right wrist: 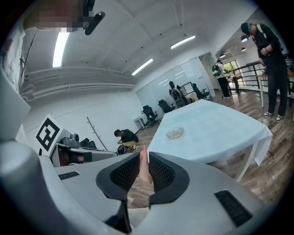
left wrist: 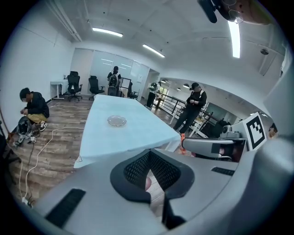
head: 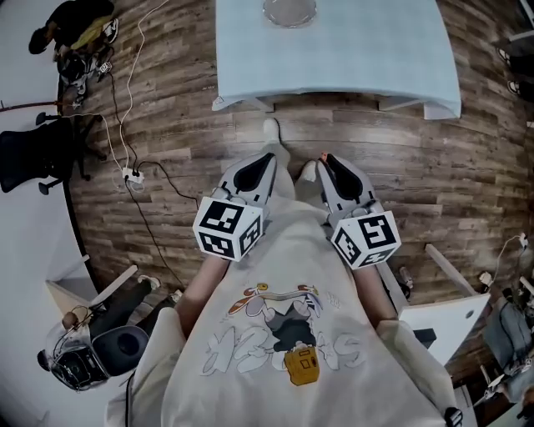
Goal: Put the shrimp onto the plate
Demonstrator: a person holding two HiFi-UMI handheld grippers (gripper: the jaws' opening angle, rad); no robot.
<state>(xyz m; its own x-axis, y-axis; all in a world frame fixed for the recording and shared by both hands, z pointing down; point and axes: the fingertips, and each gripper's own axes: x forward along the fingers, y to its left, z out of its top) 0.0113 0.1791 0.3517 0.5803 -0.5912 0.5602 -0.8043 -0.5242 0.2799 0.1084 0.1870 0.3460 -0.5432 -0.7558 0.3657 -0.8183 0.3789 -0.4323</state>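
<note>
1. Shirt (head: 284,334) fills the bottom of the head view, nearest the lens. Both tools are held just off it, pointing at the table (head: 334,50), which stands well ahead across the floor (head: 167,100). Here the left gripper (head: 267,160) and right gripper (head: 327,160) sit side by side, likely a carry pose before stepping up. The plate (head: 289,10) lies on the table's far part, cut by the frame edge. Only this view shows how far the person stands from the table.

2. Left gripper view: the jaws are together at the tips. A pale pink bit (left wrist: 147,183) shows through the slit below them; I cannot tell whether it is pinched or lies behind. The plate shows whole here and looks bare.

3. Right gripper view: the jaws are clamped on the shrimp (right wrist: 143,167), a thin pink strip upright between the pads and well apart from the table. Only this view shows it plainly. Delivery looks not yet begun.
</note>
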